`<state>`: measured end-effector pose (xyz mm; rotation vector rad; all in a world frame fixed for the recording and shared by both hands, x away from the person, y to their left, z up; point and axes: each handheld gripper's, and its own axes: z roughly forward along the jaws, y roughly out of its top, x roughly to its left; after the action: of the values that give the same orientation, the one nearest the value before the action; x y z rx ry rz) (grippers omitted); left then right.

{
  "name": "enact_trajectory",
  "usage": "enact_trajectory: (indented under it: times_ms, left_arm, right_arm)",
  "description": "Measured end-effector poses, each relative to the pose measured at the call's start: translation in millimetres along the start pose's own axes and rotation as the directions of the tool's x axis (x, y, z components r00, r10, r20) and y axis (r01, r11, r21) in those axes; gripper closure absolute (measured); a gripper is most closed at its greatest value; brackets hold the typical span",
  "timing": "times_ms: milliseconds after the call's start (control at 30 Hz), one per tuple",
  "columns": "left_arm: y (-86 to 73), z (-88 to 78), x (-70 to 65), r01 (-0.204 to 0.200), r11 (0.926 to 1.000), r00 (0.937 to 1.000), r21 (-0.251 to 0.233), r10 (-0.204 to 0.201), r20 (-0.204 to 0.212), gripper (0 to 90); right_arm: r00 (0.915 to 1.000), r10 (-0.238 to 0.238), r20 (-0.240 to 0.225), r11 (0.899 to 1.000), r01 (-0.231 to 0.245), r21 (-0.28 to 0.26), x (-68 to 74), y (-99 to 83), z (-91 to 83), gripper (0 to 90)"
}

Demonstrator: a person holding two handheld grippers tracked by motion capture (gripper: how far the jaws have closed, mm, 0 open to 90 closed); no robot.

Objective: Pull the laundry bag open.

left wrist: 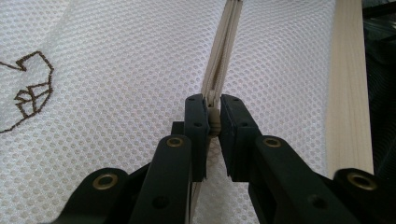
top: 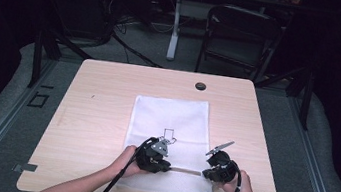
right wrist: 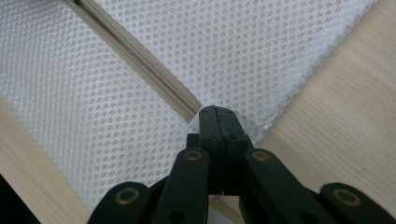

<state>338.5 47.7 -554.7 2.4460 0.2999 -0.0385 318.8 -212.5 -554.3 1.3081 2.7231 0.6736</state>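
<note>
White mesh bag (top: 169, 126) flat on wooden table (top: 95, 115), centred, near edge close to front of table. Brown line emblem (top: 169, 135) stitched mid-panel; seen again in left gripper view at left edge (left wrist: 28, 88). Beige zipper (top: 186, 170) running across near part of bag, between the two grippers. In left gripper view, zipper tape (left wrist: 224, 51) standing up as a ridge running away from jaws; in right gripper view, zipper (right wrist: 140, 60) lying flat, diagonal, teeth closed, ending at jaw tips.

Left gripper (left wrist: 213, 122) pinching small beige zipper slider (left wrist: 214, 125), jaws nearly together, narrow gap taken up by slider. Seen from above (top: 156, 155) at left end of visible zipper, held in left hand (top: 126, 163).

Right gripper (right wrist: 218, 112) pressed fully together, tips clamping zipper end and mesh just beside bag's edge; bare wood beyond. From above (top: 218, 167) at right end of zipper, right hand (top: 241, 187) behind it.

Black grommet (top: 200, 86) in far tabletop. Dark folding chair (top: 240, 35) beyond table, on grey floor.
</note>
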Motion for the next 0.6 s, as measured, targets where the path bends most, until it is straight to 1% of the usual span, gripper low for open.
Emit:
enact_trajectory:
  times_ms: [33, 67, 100, 133, 167, 200, 233, 267, 333, 367, 400, 433, 467, 500, 567, 600]
  left_arm:
    - [0.2, -0.7, 0.1, -0.003, 1.0, 1.0, -0.001, 0.003, -0.002, 81.8]
    - [-0.1, -1.6, 0.6, -0.006, 1.0, 1.0, 0.001, 0.006, 0.002, 81.8]
    - [-0.2, -3.3, 0.8, -0.005, 0.9999, 1.0, 0.013, 0.005, -0.005, 81.8]
    - [-1.6, -3.5, 1.6, -0.001, 1.0, 1.0, 0.002, 0.001, -0.002, 81.8]
    - [-2.9, -4.3, 2.4, 0.001, 1.0, 1.0, 0.003, -0.001, 0.001, 81.8]
    - [-4.1, -5.5, 2.6, 0.003, 0.9999, 1.0, 0.01, -0.003, -0.002, 81.8]
    - [-5.5, -6.7, 2.6, 0.004, 0.9999, 1.0, 0.015, -0.004, -0.004, 81.8]
    - [-7.2, -6.9, 2.7, 0.008, 1.0, 1.0, 0.006, -0.008, 0.004, 81.8]
    - [-8.9, -8.3, 3.0, 0.009, 0.9999, 1.0, 0.012, -0.009, 0.002, 81.7]
    - [-9.2, -8.5, 2.7, 0.012, 0.9999, 0.9999, 0.008, -0.012, 0.004, 81.7]
    - [-8.4, -9.2, 2.3, 0.001, 0.9998, 1.0, 0.021, -0.001, -0.009, 81.7]
    - [-9.1, -9.4, 2.6, 0.005, 1.0, 1.0, 0.007, -0.005, 0.001, 81.7]
    - [-9.3, -10.2, 2.5, 0.008, 0.9999, 1.0, 0.008, -0.008, 0.001, 81.8]
    - [-9.3, -12.0, 1.8, 0.003, 0.9997, 0.9999, 0.026, -0.002, -0.013, 81.7]
    - [-11.9, -12.9, 2.9, 0.014, 0.9999, 0.9999, 0.006, -0.015, 0.004, 81.7]
    - [-12.0, -14.1, 2.8, 0.01, 0.9998, 0.9999, 0.017, -0.009, -0.008, 81.7]
  right_arm:
    - [0.9998, -0.018, 0.007, 1.0, 0.017, 0.014, -1.1, 0.3, -1.1, 90.0]
    - [0.9999, -0.01, 0.002, 1.0, 0.01, 0.003, -0.9, -0.4, -0.3, 90.0]
    - [0.9999, -0.014, 0.001, 1.0, 0.014, -0.001, -1.0, -0.6, -0.1, 90.0]
    - [0.9999, -0.012, 0.002, 1.0, 0.012, 0.0, -0.8, -0.7, -0.2, 90.0]
    - [0.9999, -0.015, 0.007, 1.0, 0.015, 0.004, -0.8, -0.8, -0.5, 90.0]
    - [1.0, -0.009, 0.003, 1.0, 0.009, 0.005, -0.6, -0.8, -0.7, 90.0]
    - [0.9998, -0.022, 0.002, 1.0, 0.022, 0.014, -1.6, -0.6, -1.4, 90.0]
    - [0.9997, -0.023, 0.006, 1.0, 0.023, 0.016, -1.8, -0.5, -1.5, 90.0]
    - [0.9999, -0.013, 0.001, 1.0, 0.013, 0.008, -1.0, -0.9, -0.8, 90.0]
    - [0.9996, -0.023, 0.015, 0.999, 0.023, 0.026, -1.0, 0.0, -1.9, 90.0]
    - [0.9997, -0.022, 0.011, 0.999, 0.021, 0.027, -0.6, 0.2, -2.0, 90.0]
    - [0.9995, -0.03, 0.012, 0.999, 0.03, 0.036, -0.9, 0.4, -2.4, 90.0]
    - [0.9993, -0.032, 0.016, 0.999, 0.032, 0.035, -0.8, 0.2, -2.3, 90.0]
    - [0.9994, -0.032, 0.017, 0.999, 0.031, 0.035, -0.8, 0.1, -2.4, 90.0]
    - [0.9995, -0.021, 0.024, 1.0, 0.021, 0.02, 0.2, -0.9, -1.8, 90.0]
    - [0.9996, -0.022, 0.02, 1.0, 0.022, 0.02, -0.1, -0.9, -1.7, 90.0]
